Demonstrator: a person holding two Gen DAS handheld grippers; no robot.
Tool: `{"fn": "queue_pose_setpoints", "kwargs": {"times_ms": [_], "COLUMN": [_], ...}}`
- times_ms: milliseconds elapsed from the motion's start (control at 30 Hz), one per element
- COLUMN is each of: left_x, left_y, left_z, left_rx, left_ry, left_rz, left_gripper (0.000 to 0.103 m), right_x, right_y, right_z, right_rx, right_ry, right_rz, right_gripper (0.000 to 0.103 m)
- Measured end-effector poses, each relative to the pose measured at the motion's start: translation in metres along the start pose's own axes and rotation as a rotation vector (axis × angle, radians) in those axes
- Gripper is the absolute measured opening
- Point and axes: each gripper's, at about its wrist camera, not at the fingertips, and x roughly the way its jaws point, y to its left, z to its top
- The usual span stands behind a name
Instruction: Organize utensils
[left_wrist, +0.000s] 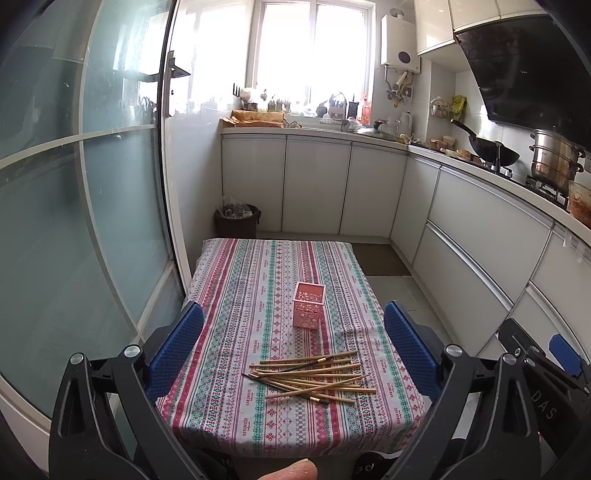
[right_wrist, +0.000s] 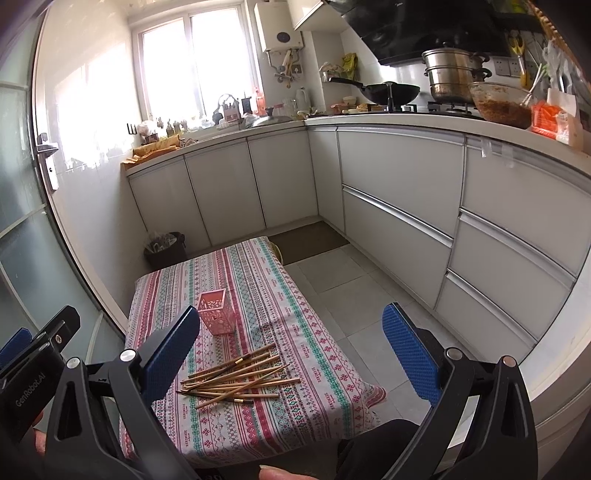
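Several wooden chopsticks (left_wrist: 314, 376) lie in a loose pile on the near part of a small table with a striped patterned cloth (left_wrist: 236, 295). Behind them stands an empty pink openwork holder (left_wrist: 308, 305), upright. My left gripper (left_wrist: 293, 354) hovers high over the near table edge, open, blue pads wide apart with nothing between them. In the right wrist view the same chopsticks (right_wrist: 236, 376) and holder (right_wrist: 217, 312) sit left of centre. My right gripper (right_wrist: 291, 354) is open too, held above the table's right edge and the floor.
A glass sliding door (left_wrist: 74, 221) runs along the left. White cabinets (right_wrist: 399, 206) line the back and right walls, with a wok (right_wrist: 384, 92), a steamer pot and a bowl on the counter. A dark bin (left_wrist: 236, 220) stands behind the table. Grey tiled floor (right_wrist: 354, 295) lies to the right.
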Motion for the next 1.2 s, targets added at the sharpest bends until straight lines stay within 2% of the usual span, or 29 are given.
{"fn": "queue_pose_setpoints", "kwargs": {"times_ms": [1200], "left_x": [0.0041], "left_y": [0.0047], "left_z": [-0.0020], "left_rx": [-0.005], "left_ry": [0.012], "left_rz": [0.013], "left_gripper": [0.095], "right_x": [0.0023], "right_y": [0.0035], "right_z": [0.0016], "right_rx": [-0.011], "right_ry": [0.012], "right_rz": [0.010], "right_gripper": [0.096]}}
